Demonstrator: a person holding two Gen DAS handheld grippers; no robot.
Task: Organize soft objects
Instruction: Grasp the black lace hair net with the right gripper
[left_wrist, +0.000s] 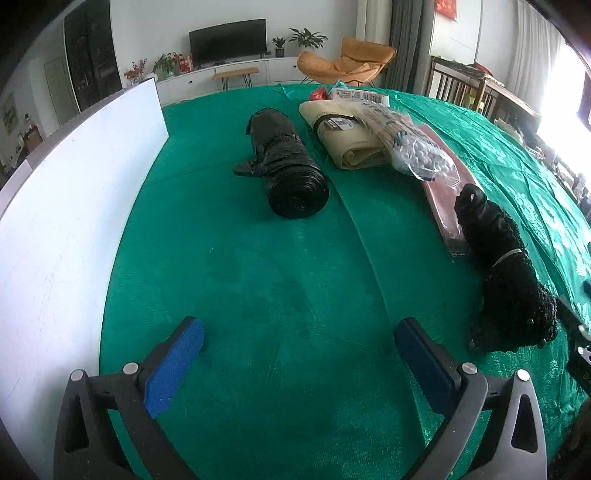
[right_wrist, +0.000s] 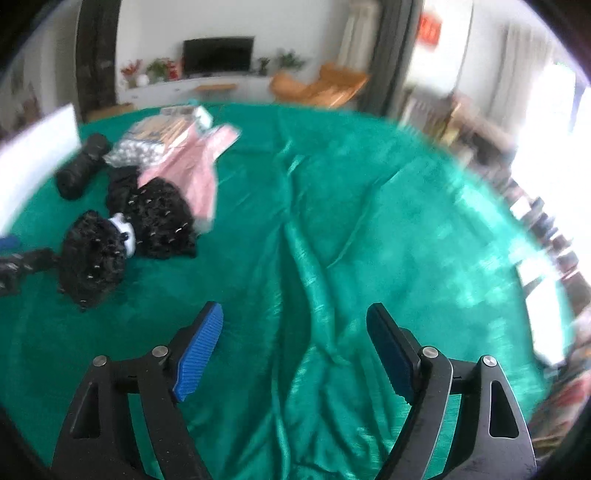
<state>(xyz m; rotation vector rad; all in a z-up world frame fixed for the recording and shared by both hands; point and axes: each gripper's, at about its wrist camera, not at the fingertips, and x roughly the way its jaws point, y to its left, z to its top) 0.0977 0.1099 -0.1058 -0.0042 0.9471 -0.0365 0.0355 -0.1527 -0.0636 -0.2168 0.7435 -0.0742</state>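
A black roll of plastic bags (left_wrist: 291, 166) lies on the green tablecloth (left_wrist: 258, 280), with a cream folded cloth (left_wrist: 347, 136) and a clear bag of white balls (left_wrist: 413, 147) behind it to the right. A pink package (left_wrist: 443, 199) and a black knitted bundle (left_wrist: 506, 273) lie at the right. My left gripper (left_wrist: 299, 332) is open and empty above bare cloth, short of the roll. My right gripper (right_wrist: 295, 317) is open and empty over wrinkled cloth; the black bundle (right_wrist: 122, 236), pink package (right_wrist: 195, 173) and roll (right_wrist: 81, 166) lie to its left.
A white board (left_wrist: 74, 206) stands along the table's left side. The other gripper's fingertip (right_wrist: 9, 243) shows at the right wrist view's left edge. Chairs and furniture stand beyond the table's far and right edges. The right wrist view is motion-blurred.
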